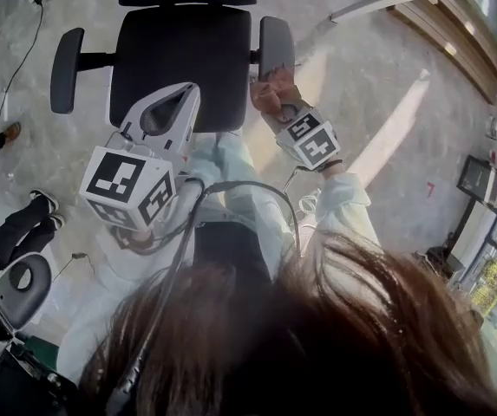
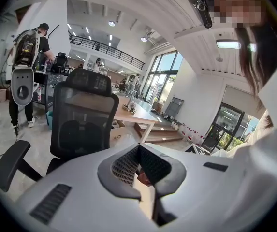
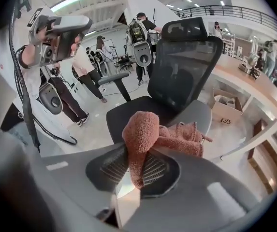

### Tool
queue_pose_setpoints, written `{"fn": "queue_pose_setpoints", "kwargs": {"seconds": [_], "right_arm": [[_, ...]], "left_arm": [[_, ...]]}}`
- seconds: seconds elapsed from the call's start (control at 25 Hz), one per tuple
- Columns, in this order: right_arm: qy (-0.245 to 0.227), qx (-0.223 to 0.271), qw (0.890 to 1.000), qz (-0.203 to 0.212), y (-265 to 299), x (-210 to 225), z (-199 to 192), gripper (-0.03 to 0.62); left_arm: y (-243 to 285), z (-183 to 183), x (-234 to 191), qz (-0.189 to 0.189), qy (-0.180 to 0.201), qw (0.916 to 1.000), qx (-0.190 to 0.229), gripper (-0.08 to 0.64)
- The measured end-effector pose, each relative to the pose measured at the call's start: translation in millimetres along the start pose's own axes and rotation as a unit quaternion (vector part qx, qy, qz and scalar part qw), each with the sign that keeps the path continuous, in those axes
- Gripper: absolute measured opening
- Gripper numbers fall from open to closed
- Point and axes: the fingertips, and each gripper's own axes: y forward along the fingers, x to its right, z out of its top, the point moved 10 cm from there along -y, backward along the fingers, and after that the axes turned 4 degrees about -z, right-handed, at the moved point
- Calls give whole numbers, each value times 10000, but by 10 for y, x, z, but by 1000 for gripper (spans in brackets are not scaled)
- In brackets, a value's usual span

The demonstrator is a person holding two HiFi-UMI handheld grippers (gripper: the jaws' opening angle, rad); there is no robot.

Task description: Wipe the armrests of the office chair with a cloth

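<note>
Far left in the head view: a bystander's legs [image 1: 9, 232] in dark trousers, on the pale floor [image 1: 387, 146], well apart from the chair. Next, the left-hand armrest [image 1: 66, 69] of the office chair [image 1: 183, 50]: black, long, carried out from the chair's side on a short bar, touched by neither gripper.

Then the left gripper [image 1: 189, 92], white, over the near edge of the seat [image 1: 174, 89]. Clenched on nothing: shows, in the left gripper view, ribbed pads [image 2: 126, 166] closed tip to tip with no thing pinched between. Faces the mesh backrest [image 2: 82, 124] and the headrest [image 2: 87, 83] above it.

Right of the seat, the right-hand armrest [image 1: 276, 46], a grey-black pad. At its near end, the cloth [image 3: 143, 129]: rust-brown terry, bunched. Grasped by the right gripper [image 3: 134, 170], clamped on a fold. In the right gripper view: one lobe humped above the pads, a tail hanging down between them, the remainder spread forward across the armrest pad. Looks laid on the pad; cannot confirm firm contact.

Further right, a light wooden table [image 3: 247, 83], near the chair but apart from it, with a cardboard box [image 3: 224, 100] underneath.
</note>
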Motion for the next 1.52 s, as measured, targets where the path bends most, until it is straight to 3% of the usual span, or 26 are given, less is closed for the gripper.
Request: {"fn": "queue_pose_setpoints", "kwargs": {"seconds": [0.2, 0.32, 0.4, 0.52, 0.68, 0.84, 0.96, 1.16, 1.32, 1.52], "right_arm": [[101, 1, 9998, 199, 26, -2, -22, 46], [679, 669, 9953, 149, -227, 107, 18, 46], [1178, 1338, 9840, 22, -529, 279, 96, 47], [1447, 2112, 9657, -433, -912, 661, 333, 46], [1041, 2419, 9549, -1372, -1077, 1198, 792, 48], [263, 1879, 9593, -2093, -713, 1560, 1174, 48], [-204, 1073, 9679, -2262, -216, 1691, 1258, 46], [-247, -66, 9849, -1710, 453, 1550, 981, 46], [-191, -120, 9903, -1371, 468, 1379, 861, 46], [-303, -279, 9972, -621, 313, 1010, 717, 46]], "left_arm": [[37, 20, 2, -21, 0, 10000, 18, 3], [15, 43, 47, -8, 9, 10000, 68, 3], [-9, 57, 74, 6, 21, 9999, 103, 3], [-28, 63, 57, 57, 4, 9999, 119, 3], [-17, 48, 29, 118, -49, 9999, 105, 3], [-35, 30, 25, 220, -113, 9997, 80, 3], [-44, 70, 21, 279, -164, 9995, 27, 3], [-30, 102, -34, 401, -267, 9988, 5, 3], [-29, 151, -68, 408, -284, 9988, 4, 3], [-31, 141, -20, 320, -244, 9992, 16, 3]]}}
